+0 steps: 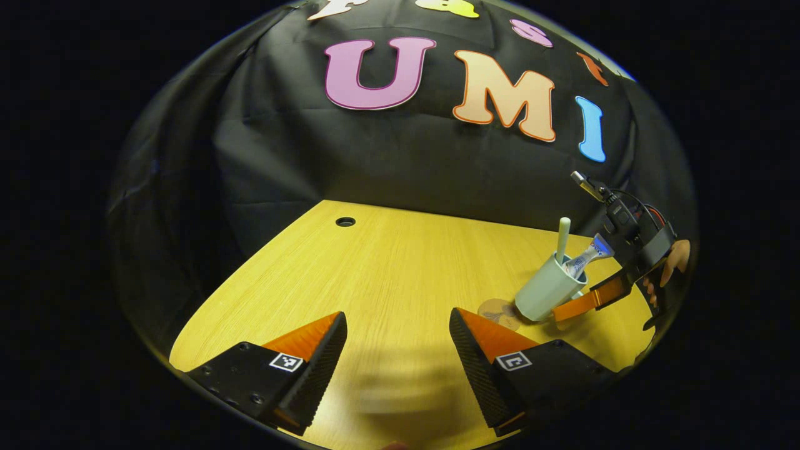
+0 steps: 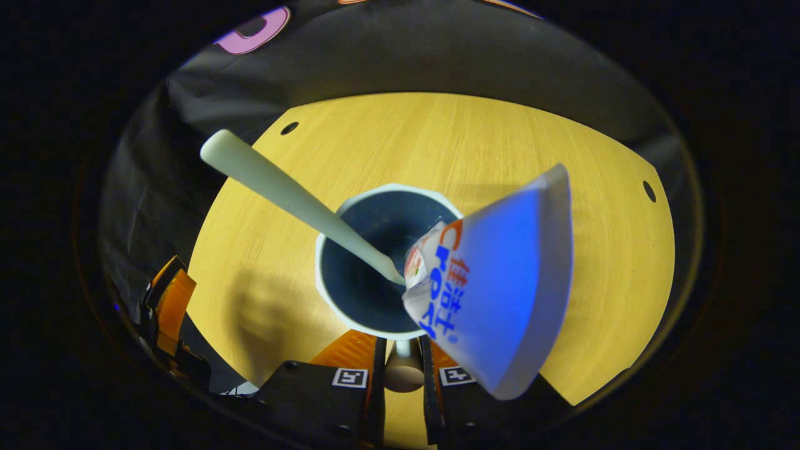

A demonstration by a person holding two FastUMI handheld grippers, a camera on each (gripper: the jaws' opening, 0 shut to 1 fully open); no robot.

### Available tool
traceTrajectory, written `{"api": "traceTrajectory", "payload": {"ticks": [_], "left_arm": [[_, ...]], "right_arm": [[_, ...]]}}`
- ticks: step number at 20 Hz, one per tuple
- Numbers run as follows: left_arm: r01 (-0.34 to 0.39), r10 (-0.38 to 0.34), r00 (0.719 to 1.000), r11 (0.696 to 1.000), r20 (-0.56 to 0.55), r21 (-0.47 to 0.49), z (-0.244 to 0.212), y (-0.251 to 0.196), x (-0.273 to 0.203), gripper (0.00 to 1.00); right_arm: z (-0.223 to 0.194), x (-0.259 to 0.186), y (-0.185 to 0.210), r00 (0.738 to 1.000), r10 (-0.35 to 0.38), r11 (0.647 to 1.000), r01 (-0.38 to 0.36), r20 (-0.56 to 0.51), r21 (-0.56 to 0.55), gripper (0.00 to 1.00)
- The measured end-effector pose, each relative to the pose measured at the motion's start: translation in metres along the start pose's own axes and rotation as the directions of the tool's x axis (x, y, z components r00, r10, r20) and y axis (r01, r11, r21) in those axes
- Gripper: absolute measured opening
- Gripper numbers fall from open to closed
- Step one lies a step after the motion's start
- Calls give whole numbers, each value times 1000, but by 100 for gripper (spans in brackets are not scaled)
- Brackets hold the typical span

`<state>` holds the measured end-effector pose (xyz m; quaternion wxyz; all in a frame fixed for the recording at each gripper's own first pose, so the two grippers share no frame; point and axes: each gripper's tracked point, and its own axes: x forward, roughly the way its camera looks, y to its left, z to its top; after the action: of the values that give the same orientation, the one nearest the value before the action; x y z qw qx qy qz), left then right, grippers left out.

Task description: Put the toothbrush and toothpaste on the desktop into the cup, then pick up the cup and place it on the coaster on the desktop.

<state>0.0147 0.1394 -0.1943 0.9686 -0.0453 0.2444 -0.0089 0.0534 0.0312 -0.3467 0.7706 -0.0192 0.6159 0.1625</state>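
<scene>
Your right gripper (image 2: pixel 400 365) has its jaws clamped on the handle of the cup (image 1: pixel 549 289), tilted and lifted beside the coaster (image 1: pixel 498 311) at 4 o'clock. Toothbrush (image 2: pixel 294 190) and toothpaste (image 2: pixel 500 287) lean loosely; further tilt could spill them. Left gripper (image 1: pixel 398 350) jaws gape, idle.

The only lettering stands on the toothpaste tube (image 2: pixel 494 294), which leans out of the cup (image 2: pixel 323 250) on its right side in the right gripper view: a brand word in orange and blue letters with a row of Chinese characters beside it, running along the tube's white face. Just below the cup, the right tongs (image 2: pixel 401 350) carry two small square black-and-white coded tags (image 2: pixel 350 377), one on each side. The left tongs (image 1: pixel 398 350), well left of the cup, bear two like tags (image 1: pixel 286 361), and none has a readable word or number.
</scene>
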Motion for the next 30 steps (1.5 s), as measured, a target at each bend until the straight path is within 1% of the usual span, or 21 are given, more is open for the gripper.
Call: {"api": "traceTrajectory", "payload": {"ticks": [3,8,10,12,13,15,16,17,18,19,20,22,24,25,26,27,28,30], "left_arm": [[-10,10,1000,1000,-3,-7,0,14,0,95],[-10,10,1000,1000,-2,-13,0,21,0,95],[-8,8,1000,1000,-1,-15,-1,20,2,96],[1,-1,1000,1000,-5,-14,0,18,3,95],[5,-5,1000,1000,-6,-10,2,16,2,95],[18,-18,1000,1000,7,3,9,9,4,95],[25,-25,1000,1000,9,13,12,-3,10,95],[35,-36,999,999,14,21,17,-13,13,95],[47,-47,999,999,21,28,22,-21,14,95],[58,-59,998,998,25,37,25,-30,12,95],[71,-72,997,996,28,48,28,-39,12,95],[95,-98,994,993,38,70,35,-59,13,95],[116,-120,991,989,51,88,44,-80,13,95],[124,-130,990,988,56,94,49,-91,12,95],[129,-136,988,987,68,99,55,-100,10,95],[136,-146,985,985,89,102,62,-111,6,95],[146,-157,982,984,109,106,69,-123,2,95],[157,-173,975,980,140,121,78,-144,-5,95]], "right_arm": [[-4,1,-2,1000,1,1000,-2,-15,-25,23],[-4,-1,-6,998,-31,998,28,-49,-58,23],[-2,-1,-6,999,-38,998,36,-39,-61,24],[-2,-3,5,999,-15,998,13,-28,-61,28],[3,-3,6,1000,-14,997,14,-4,-75,29],[12,-10,10,999,6,996,-2,50,-86,53],[15,-17,9,996,20,997,-13,83,-82,71],[19,-24,6,993,28,997,-19,118,-72,75],[23,-30,4,987,40,998,-31,159,-56,83],[27,-35,1,978,42,999,-34,204,-40,94],[30,-43,-1,967,42,999,-36,250,-28,100],[34,-61,-17,936,29,1000,-24,350,-17,100],[43,-86,-36,891,1,1000,0,455,-2,99],[45,-101,-45,865,-13,1000,7,502,13,99],[49,-117,-53,833,-26,1000,12,552,29,99],[50,-131,-62,802,-43,999,21,596,45,95],[51,-148,-73,769,-64,998,33,637,60,99],[52,-180,-90,703,-101,995,55,704,88,99]]}}
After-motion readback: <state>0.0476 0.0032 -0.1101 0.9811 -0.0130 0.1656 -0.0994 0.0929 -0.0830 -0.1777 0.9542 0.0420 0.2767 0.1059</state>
